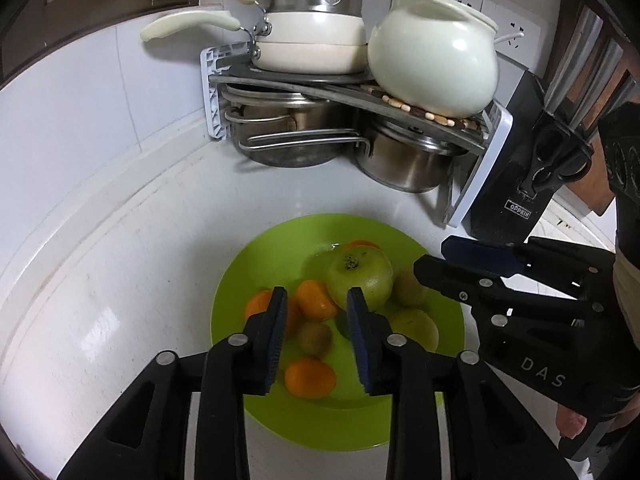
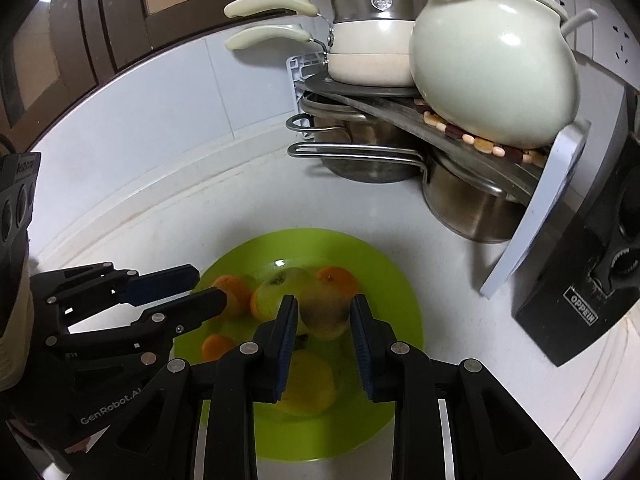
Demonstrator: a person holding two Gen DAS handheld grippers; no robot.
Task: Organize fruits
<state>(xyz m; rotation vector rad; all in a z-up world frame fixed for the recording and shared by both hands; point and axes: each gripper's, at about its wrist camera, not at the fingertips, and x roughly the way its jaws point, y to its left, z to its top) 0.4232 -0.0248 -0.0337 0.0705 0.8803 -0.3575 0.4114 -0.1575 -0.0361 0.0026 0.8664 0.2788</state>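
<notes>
Fruits are gathered in the green plate [image 1: 240, 280] beneath both grippers. Left gripper [image 1: 316, 300] and right gripper [image 2: 324, 308] are held open, empty. Oranges [image 1: 310, 376] nearest, firm and round, are best gripped across the middle; the green apple [image 1: 360, 276] beyond appears heavier and smooth.

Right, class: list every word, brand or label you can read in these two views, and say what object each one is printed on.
"OPPEIN": white label on the black knife block, readable in both views.
"DAS": on the right gripper body, left wrist view.
"GenRobot.AI": on the left gripper body, right wrist view.
Crest emblem on the steel pot: too small to read.
Lettering on the black device at the left edge: too blurred.
</notes>
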